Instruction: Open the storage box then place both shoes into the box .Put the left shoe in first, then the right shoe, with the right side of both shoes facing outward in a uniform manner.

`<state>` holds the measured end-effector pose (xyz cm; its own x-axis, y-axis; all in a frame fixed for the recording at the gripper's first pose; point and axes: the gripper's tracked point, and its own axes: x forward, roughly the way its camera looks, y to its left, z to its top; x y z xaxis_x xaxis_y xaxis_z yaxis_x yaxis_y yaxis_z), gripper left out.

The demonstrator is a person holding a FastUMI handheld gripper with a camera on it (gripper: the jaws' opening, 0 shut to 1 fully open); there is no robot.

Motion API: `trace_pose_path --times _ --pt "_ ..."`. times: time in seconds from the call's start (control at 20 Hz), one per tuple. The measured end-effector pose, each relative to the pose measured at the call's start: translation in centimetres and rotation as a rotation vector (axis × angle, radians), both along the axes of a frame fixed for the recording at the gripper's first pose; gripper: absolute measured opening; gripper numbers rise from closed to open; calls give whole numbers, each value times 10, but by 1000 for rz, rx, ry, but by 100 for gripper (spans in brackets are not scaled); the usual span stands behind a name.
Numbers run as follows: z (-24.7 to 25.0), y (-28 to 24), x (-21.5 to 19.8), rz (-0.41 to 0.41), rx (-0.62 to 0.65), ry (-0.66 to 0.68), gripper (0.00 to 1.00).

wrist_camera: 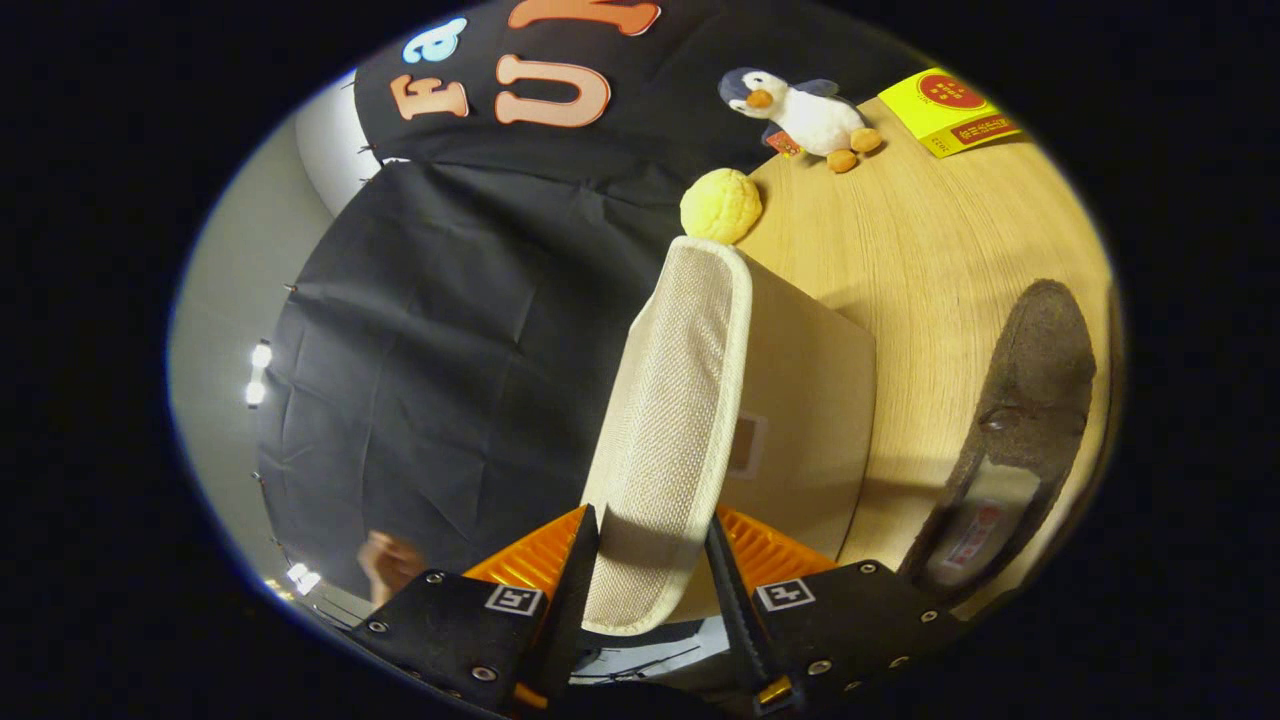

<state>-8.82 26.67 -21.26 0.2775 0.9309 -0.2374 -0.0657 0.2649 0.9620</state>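
Jaws are seen closed on the lid (pixel 670 420) of the storage box (pixel 810 400), one finger pressing on each face of the woven flap, so the gripper (pixel 650 580) is judged to be grasping it.

Gripper view: the lid is held edge-on between the fingers, and its long axis runs straight ahead along them, from the fingertips to its rounded far end just short of a yellow ball (pixel 721 205). The lid is raised clear of the box body, which lies immediately to one side of the flap on the wooden table (pixel 930 250). The box is therefore judged to be open or nearly so; its interior is hidden.

A dark shoe (pixel 1020 420) lies on the table beside the box, on the side away from the lid and apart from the fingers. Its long axis is roughly parallel to the lid, with the toe pointing away and the opening nearest the gripper. Left or right shoe cannot be told. A second shoe is not identified.

Beyond the box, a toy penguin (pixel 800 110) and a yellow card box (pixel 950 110) are noted.
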Motion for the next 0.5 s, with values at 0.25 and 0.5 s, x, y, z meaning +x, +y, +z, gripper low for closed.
trace_pose_path --times 0.25,0.5 --pt "51 1 4 -59 42 -120 42" --pt "99 26 15 -75 63 -193 26"
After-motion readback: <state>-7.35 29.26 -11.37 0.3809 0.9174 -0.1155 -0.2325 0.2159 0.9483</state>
